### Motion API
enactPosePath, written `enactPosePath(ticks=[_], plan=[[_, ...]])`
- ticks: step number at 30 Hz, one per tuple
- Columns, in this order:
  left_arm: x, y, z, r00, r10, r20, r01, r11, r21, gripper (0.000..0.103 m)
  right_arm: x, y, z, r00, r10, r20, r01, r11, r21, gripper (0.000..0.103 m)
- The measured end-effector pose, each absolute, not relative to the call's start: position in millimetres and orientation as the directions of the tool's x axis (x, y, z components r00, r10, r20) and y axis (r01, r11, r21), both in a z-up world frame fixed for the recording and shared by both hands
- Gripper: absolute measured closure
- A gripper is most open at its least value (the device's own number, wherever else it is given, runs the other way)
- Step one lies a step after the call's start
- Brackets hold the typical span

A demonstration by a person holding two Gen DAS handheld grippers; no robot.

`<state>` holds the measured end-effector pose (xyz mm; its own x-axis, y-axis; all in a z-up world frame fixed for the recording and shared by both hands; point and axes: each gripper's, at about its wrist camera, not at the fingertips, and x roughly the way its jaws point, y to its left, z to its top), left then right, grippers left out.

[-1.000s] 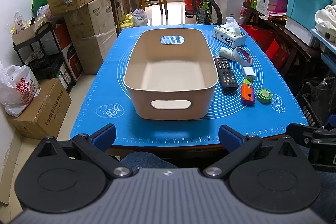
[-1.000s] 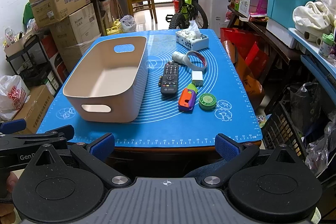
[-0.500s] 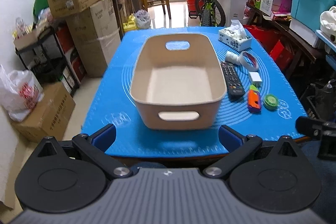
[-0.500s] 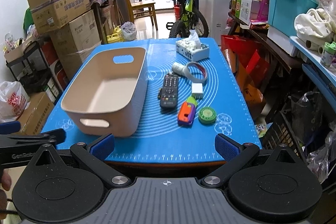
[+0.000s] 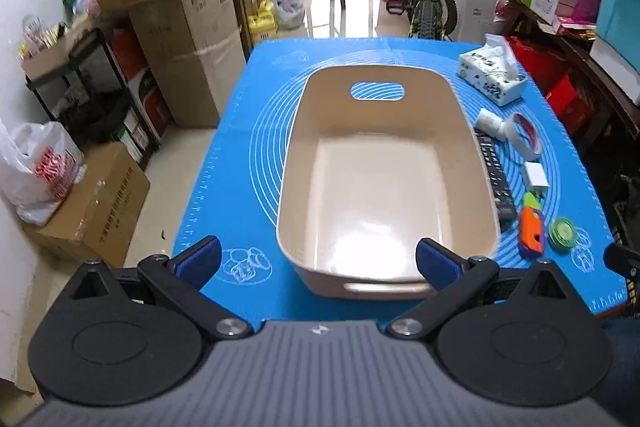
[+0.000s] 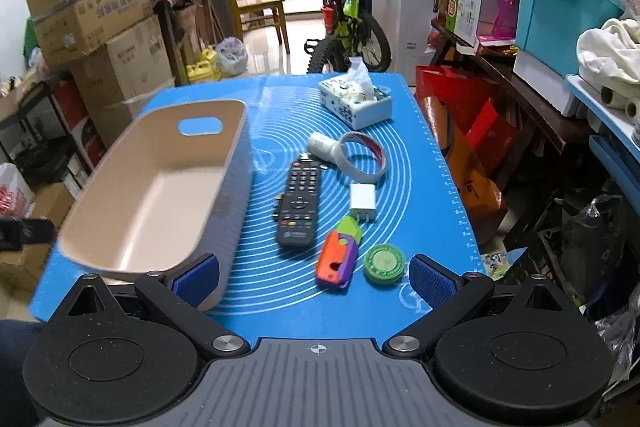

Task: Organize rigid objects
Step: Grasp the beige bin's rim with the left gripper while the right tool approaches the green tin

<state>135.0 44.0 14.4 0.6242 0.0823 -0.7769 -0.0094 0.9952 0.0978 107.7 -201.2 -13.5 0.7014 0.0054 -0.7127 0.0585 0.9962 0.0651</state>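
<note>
An empty beige bin (image 5: 384, 183) (image 6: 160, 195) stands on a blue mat (image 5: 240, 147). To its right lie a black remote (image 6: 299, 206) (image 5: 496, 179), a white charger (image 6: 363, 202), an orange-green-purple toy (image 6: 338, 255) (image 5: 532, 227), a green round disc (image 6: 383, 263) (image 5: 562, 233) and a white tube with a ring (image 6: 348, 153). My left gripper (image 5: 318, 263) is open over the bin's near end. My right gripper (image 6: 314, 281) is open above the mat's near edge, just before the toy and disc.
A tissue box (image 6: 356, 99) (image 5: 494, 75) sits at the mat's far right. Cardboard boxes (image 5: 160, 7) stand left of the table, a bicycle (image 6: 348, 23) behind it, shelves with a teal crate (image 6: 560, 15) on the right.
Both grippers have risen and moved forward over the table. The left now looks down into the bin; the right is closer to the toy and disc.
</note>
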Motion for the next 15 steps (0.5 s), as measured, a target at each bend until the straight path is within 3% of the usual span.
enactPosePath(ticks=[3,4,6,12,15], plan=[[162,50,1,0.602,0.087,-0.794,-0.011,0.995,0.100,0.003,133,-209,-29,0.678,-0.010,-0.735,0.077,0.995,0.058,0.003],[171,52,-4,0.593,0.084,-0.801,-0.009,0.995,0.097,0.011,140,-211,-34,0.671,-0.013,-0.742,0.083,0.995,0.058,0.003],[187,57,-14,0.569,0.097,-0.817,-0.005,0.993,0.114,0.017,156,-216,-46,0.655,-0.029,-0.755,0.102,0.993,0.051,0.004],[218,72,-38,0.535,0.104,-0.838,-0.016,0.993,0.113,0.017,195,-232,-83,0.593,-0.077,-0.801,0.147,0.989,0.014,0.005],[226,77,-45,0.527,0.115,-0.842,-0.024,0.992,0.120,0.024,208,-240,-99,0.568,-0.089,-0.818,0.157,0.988,0.002,0.005]])
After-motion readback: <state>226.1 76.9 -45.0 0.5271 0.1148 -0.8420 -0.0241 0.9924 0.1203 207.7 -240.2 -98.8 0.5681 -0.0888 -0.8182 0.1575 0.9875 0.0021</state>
